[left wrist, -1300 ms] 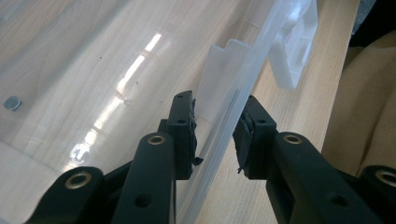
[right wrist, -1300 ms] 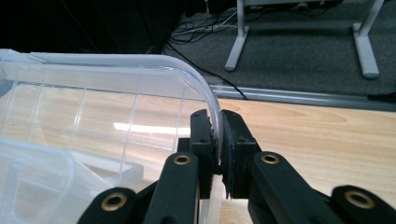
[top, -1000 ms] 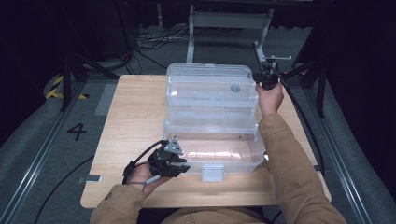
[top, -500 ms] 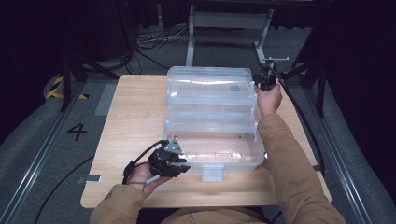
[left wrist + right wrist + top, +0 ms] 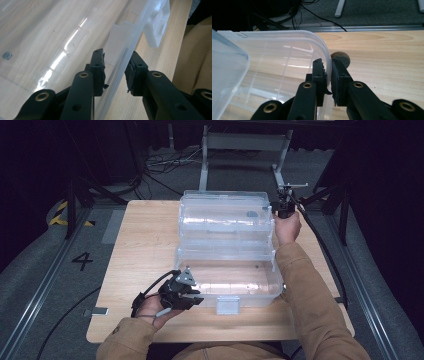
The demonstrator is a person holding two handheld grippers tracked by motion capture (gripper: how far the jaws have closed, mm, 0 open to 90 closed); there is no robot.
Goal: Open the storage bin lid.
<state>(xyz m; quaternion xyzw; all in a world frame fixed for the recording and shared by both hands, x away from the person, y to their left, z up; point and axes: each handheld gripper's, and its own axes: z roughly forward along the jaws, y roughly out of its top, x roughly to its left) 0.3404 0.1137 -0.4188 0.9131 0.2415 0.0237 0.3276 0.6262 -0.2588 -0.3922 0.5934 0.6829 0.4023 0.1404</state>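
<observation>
A clear plastic box (image 5: pixel 227 280) with its hinged lid (image 5: pixel 225 217) thrown open lies mid-table; the right gripper (image 5: pixel 328 71) is clamped on the lid's far rim, while the left gripper (image 5: pixel 115 65) straddles the box's near wall, jaws apart and not pressing. The wooden table (image 5: pixel 145 240) stands on grey flooring (image 5: pixel 50 270) in a dark room, a cable tangle (image 5: pixel 165 162) behind.

place: lab/studio | cues: dark surround, floor cables (image 5: pixel 165 162), floor rails (image 5: pixel 37 292)
</observation>
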